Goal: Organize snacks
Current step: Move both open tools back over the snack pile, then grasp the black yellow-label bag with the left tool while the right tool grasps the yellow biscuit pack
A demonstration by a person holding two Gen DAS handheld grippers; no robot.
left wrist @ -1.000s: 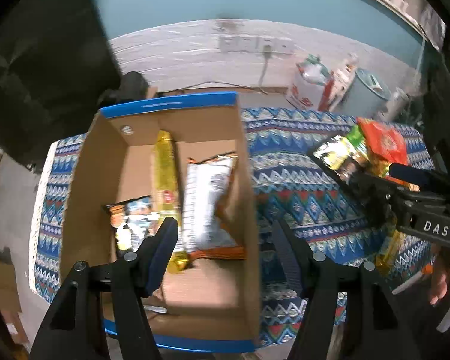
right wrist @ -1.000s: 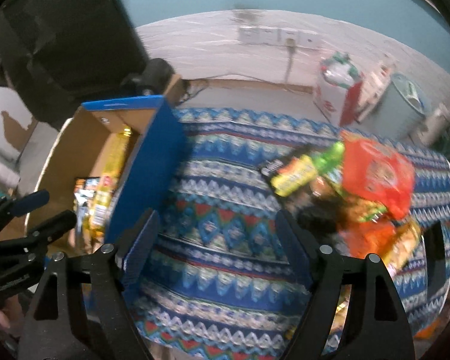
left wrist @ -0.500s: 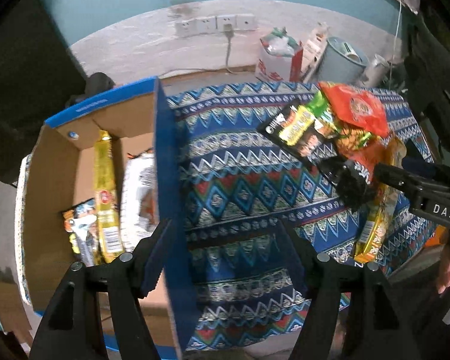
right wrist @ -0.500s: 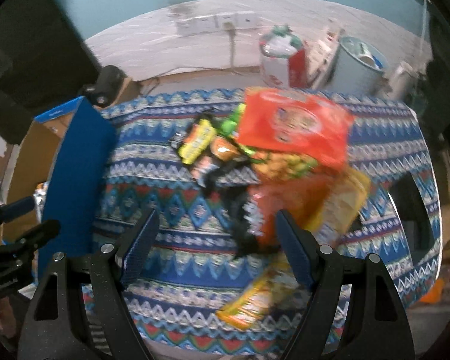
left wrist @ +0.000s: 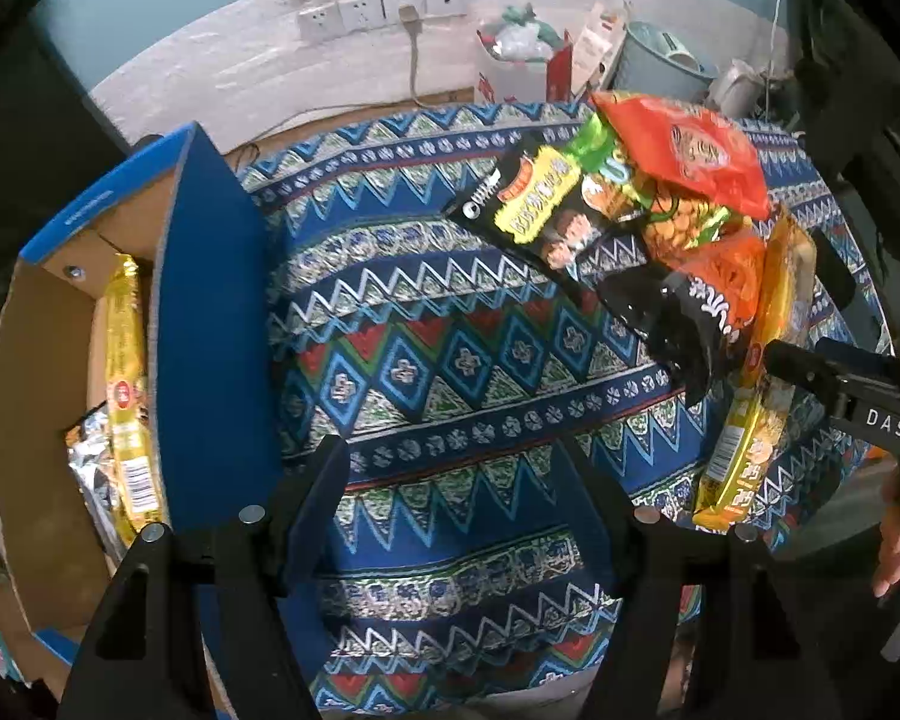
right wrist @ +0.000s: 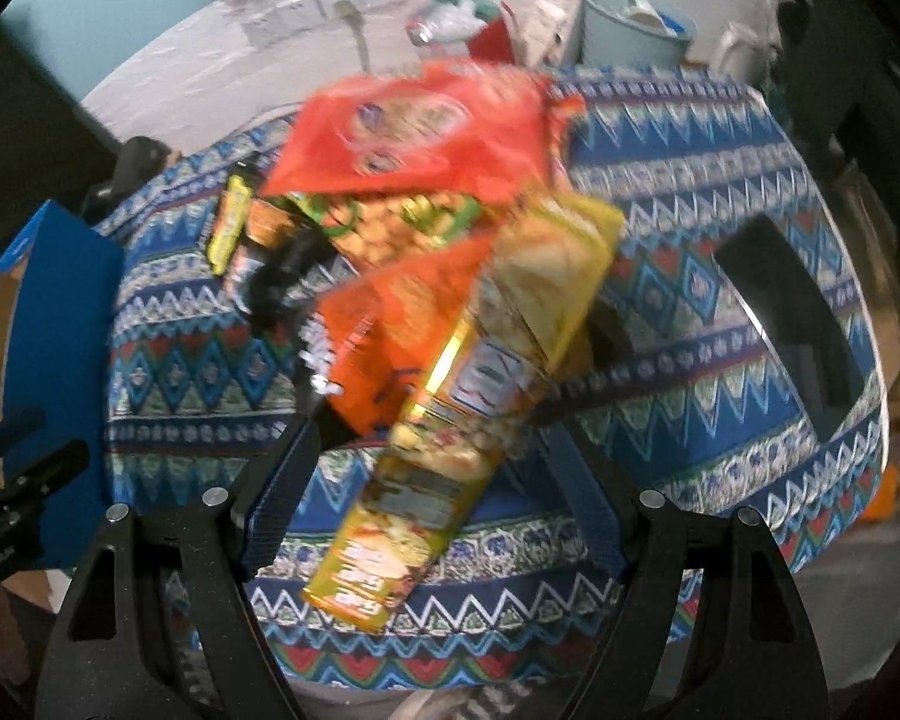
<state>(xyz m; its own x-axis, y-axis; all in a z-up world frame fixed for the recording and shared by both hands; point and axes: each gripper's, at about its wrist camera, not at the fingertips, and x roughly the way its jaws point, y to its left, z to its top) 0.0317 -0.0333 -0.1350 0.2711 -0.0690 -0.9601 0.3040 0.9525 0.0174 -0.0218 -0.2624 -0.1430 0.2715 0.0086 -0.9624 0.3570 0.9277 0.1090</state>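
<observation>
A pile of snack packs lies on the patterned cloth (left wrist: pixel 426 360): a red bag (left wrist: pixel 690 150), a black-and-yellow pack (left wrist: pixel 540 204), a black pack (left wrist: pixel 678 324) and a long yellow pack (left wrist: pixel 750 420). My left gripper (left wrist: pixel 453 480) hangs open over bare cloth, between the pile and the blue-sided cardboard box (left wrist: pixel 210 330). The box holds a long yellow pack (left wrist: pixel 126 390) and a silver one (left wrist: pixel 90 462). My right gripper (right wrist: pixel 432 468) is open, pointing down over the pile's long yellow pack (right wrist: pixel 450 420), which lies between its fingers without pads pressing it. The red bag (right wrist: pixel 414 126) is beyond.
A dark flat rectangle (right wrist: pixel 792 312) lies on the cloth at the right. Behind the table are wall sockets (left wrist: pixel 384 9) with a cable, a white bag (left wrist: pixel 516 60) and a pale bin (left wrist: pixel 666 60). The table's front edge is close below both grippers.
Both grippers have moved right and lower, away from the box toward the snack pile. The right gripper now straddles the long yellow pack; the left one left the box's opening.
</observation>
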